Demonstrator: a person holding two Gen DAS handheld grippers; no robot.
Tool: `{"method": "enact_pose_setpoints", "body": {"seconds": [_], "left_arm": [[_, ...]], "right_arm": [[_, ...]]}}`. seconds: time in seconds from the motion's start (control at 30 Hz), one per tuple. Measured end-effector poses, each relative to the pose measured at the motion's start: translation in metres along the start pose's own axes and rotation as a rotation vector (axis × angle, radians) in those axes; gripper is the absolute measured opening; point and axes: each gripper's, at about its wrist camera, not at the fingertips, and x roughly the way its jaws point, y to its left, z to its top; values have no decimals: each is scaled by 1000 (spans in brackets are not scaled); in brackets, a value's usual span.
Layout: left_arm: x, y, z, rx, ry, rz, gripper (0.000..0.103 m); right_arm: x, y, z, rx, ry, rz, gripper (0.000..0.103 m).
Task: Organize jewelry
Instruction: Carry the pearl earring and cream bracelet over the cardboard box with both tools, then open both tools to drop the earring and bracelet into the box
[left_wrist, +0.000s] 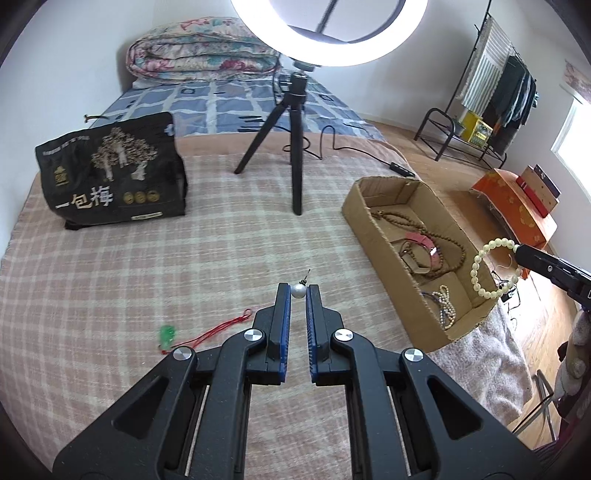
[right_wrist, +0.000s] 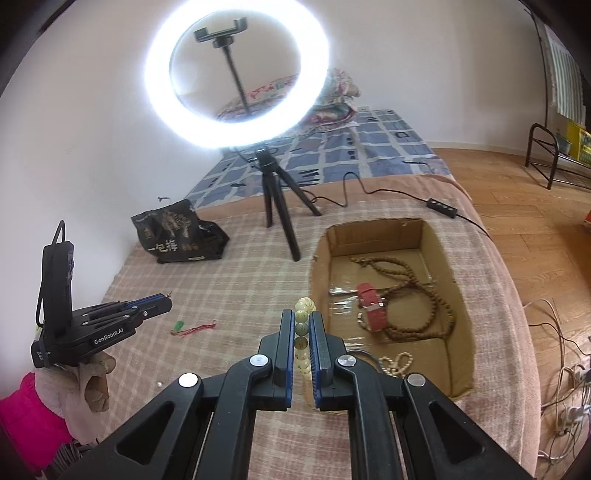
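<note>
Right claw bracelet beside beaded box

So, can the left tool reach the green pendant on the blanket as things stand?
Probably yes for reach: the green pendant lies in the open on the blanket, nothing over it. But the left tool is shut on a pearl earring, so it must release that first.

Home bedroom, prob.: bed w/ folded quilt, clothes rack, wood floor.
</note>
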Motion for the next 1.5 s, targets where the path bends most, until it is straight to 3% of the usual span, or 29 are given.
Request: {"method": "enact_pose_setpoints", "body": {"seconds": [0.57, 1.2, 1.3, 1.33, 1.37, 1.47, 1.5], "left_arm": [[43, -68, 33, 67, 11, -62, 6], [97, -129, 71, 108, 31, -59, 6], [98, -134, 74, 104, 26, -63, 6], [98, -134, 75, 102, 24, -60, 6], [98, -134, 76, 101, 23, -61, 9], [96, -135, 79, 96, 12, -55, 41], [94, -135, 79, 96, 3, -54, 42]], "right_arm": [[6, -55, -5, 97, 38, -69, 5], [26, -63, -11, 119, 87, -68, 6], [26, -62, -10, 116, 84, -65, 8], [26, -61, -10, 115, 84, -66, 13], [26, -61, -10, 114, 83, -67, 22], [25, -60, -10, 110, 78, -90, 31], [25, -60, -9, 109, 79, -96, 33]]}}
